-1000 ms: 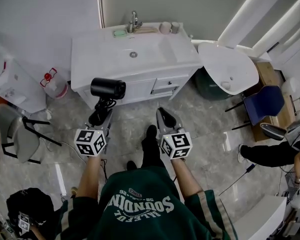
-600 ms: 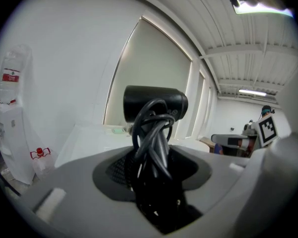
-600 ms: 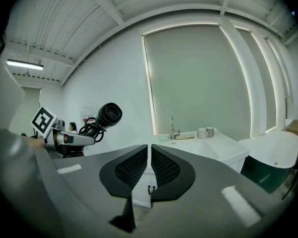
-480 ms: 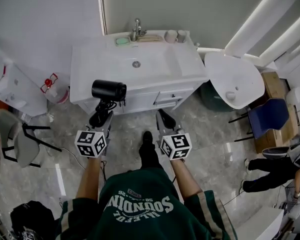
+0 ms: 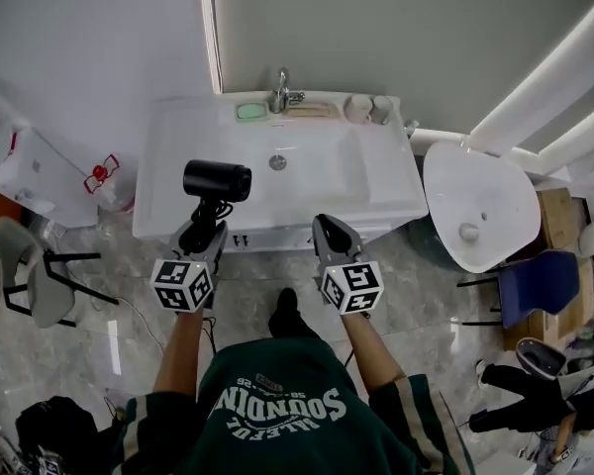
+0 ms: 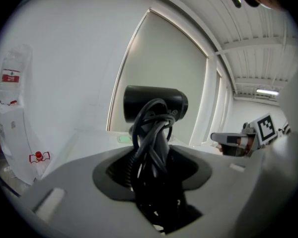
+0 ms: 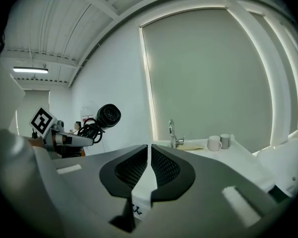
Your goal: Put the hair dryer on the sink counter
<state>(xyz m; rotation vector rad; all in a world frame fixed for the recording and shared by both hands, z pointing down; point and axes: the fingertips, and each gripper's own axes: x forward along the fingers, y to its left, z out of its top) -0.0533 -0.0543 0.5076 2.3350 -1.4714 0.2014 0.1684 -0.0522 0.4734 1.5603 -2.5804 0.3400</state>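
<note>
While gripping the dryer (image 5: pixel 217 180) by its handle and wound cord in the left gripper (image 5: pixel 205 232), held it upright in the air, head over the front left of the counter (image 5: pixel 378 181), beside the basin (image 5: pixel 309 168). Held the right gripper (image 5: pixel 329 234) pressed together on nothing, just before the counter's front edge. Saw a faucet (image 5: pixel 280 93) and two cups (image 5: pixel 357 109) along the back.

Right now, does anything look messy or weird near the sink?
Only the hair dryer: it is up in the air in the left gripper, over the front of the sink counter, with its cord bunched around the handle. The cups by the faucet stand upright; nothing looks spilled.
</note>
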